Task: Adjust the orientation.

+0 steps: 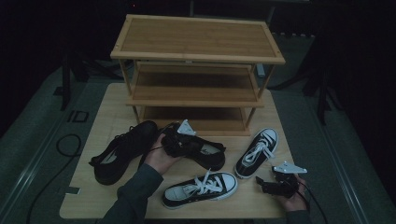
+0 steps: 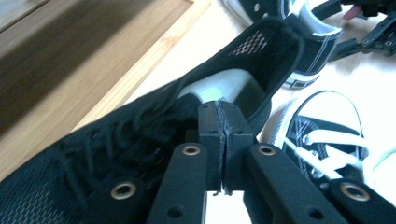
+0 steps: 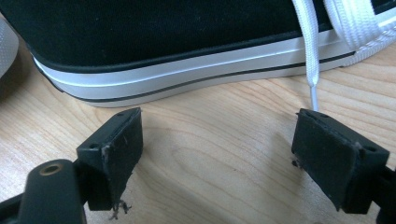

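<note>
Mid-table lies an all-black shoe (image 1: pixel 205 151), and my left gripper (image 1: pixel 184 143) is shut on it. In the left gripper view the jaws (image 2: pixel 225 126) are pressed together on the rim of the black shoe (image 2: pixel 140 121), just ahead of its pale insole. Near the front right edge my right gripper (image 1: pixel 260 183) stands open. The right gripper view has its pads (image 3: pixel 219 149) spread wide over bare wood, close beside the white sole of a black-and-white sneaker (image 3: pixel 163 32). A white lace end (image 3: pixel 312 79) dangles near the right pad.
A three-shelf wooden rack (image 1: pixel 196 42) stands at the back of the table (image 1: pixel 107 116). A second all-black shoe (image 1: pixel 121 154) lies at the left. One black-and-white sneaker (image 1: pixel 201 186) lies at the front, another (image 1: pixel 257 151) at the right. A cable (image 1: pixel 67 144) runs on the floor.
</note>
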Motion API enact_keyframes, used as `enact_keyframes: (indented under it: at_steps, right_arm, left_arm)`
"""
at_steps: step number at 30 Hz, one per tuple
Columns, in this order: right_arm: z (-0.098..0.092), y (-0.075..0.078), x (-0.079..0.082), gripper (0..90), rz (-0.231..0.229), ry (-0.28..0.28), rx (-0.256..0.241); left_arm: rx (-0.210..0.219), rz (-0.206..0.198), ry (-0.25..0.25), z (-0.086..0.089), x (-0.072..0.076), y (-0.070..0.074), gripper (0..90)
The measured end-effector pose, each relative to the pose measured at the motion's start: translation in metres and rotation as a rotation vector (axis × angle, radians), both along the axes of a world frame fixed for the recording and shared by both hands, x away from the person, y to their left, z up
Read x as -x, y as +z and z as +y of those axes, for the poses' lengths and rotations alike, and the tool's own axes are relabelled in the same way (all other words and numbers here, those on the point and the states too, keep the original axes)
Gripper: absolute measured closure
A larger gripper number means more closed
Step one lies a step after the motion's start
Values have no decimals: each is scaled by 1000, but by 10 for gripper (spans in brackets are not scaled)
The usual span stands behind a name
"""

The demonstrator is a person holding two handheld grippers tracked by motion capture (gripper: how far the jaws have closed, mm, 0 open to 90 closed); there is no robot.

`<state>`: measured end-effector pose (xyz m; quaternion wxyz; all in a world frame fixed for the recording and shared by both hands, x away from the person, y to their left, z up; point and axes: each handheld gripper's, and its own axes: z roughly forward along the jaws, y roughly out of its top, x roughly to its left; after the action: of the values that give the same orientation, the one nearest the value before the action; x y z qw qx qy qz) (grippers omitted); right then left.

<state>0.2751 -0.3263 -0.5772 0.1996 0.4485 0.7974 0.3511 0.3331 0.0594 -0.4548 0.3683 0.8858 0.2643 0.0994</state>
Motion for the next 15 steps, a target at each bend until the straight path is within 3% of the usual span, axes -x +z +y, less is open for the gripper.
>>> enact_keyframes:
  at_steps: [11,15]
  right_arm:
    - [0,0,0,162,0,1,0]
    - [0,0,0,162,1,1,0]
  left_arm:
    - [-29,24,-17,-34,-6,-11,897]
    - [-79,37,-24,-43,-6,-19,897]
